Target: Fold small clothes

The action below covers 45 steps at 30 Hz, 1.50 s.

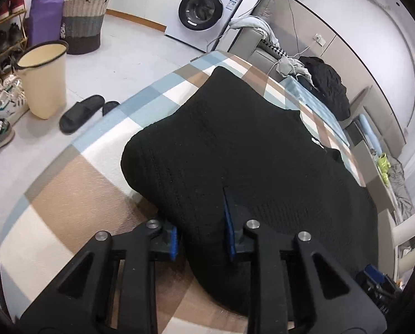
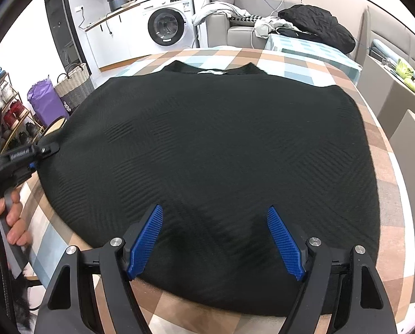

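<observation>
Black knit garment (image 2: 213, 150) lying spread flat on checked worktop (image 2: 385, 172), neckline (image 2: 211, 71) pointing toward far edge

Right gripper (image 2: 215, 240) hovering over near hem, blue pads (image 2: 146, 240) standing wide apart, nothing between them

Left gripper (image 1: 201, 222) sitting at garment's left edge, jaws parted, one pad lying on fabric, other beside edge over worktop; not pinching cloth

Washing machine (image 2: 167, 26) standing beyond worktop

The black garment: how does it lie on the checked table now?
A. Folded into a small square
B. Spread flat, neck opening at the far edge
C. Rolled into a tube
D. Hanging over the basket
B: the black garment lies spread over the checked table, its neck opening at the far side.
</observation>
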Each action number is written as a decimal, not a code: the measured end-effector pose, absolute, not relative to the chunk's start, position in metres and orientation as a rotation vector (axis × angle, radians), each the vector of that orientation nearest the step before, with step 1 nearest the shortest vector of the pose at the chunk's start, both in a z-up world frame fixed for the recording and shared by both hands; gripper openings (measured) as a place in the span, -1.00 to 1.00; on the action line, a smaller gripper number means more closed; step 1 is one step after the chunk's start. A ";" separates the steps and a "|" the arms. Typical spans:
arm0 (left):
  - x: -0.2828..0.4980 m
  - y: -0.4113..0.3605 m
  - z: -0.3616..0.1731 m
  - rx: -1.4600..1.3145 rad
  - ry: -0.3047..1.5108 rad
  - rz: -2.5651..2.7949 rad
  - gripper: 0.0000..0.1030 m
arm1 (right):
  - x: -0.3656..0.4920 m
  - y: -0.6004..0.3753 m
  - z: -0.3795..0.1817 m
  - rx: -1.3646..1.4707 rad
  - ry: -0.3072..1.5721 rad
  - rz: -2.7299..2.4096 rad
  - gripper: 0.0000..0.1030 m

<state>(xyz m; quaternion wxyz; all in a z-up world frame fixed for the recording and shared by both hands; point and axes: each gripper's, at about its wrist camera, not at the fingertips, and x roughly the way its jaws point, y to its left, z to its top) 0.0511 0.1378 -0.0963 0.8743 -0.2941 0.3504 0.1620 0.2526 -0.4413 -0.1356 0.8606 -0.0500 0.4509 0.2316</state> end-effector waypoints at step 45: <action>0.089 0.031 -0.053 -0.259 0.816 -0.225 0.18 | 0.273 -0.460 -0.127 0.139 1.008 0.695 -0.30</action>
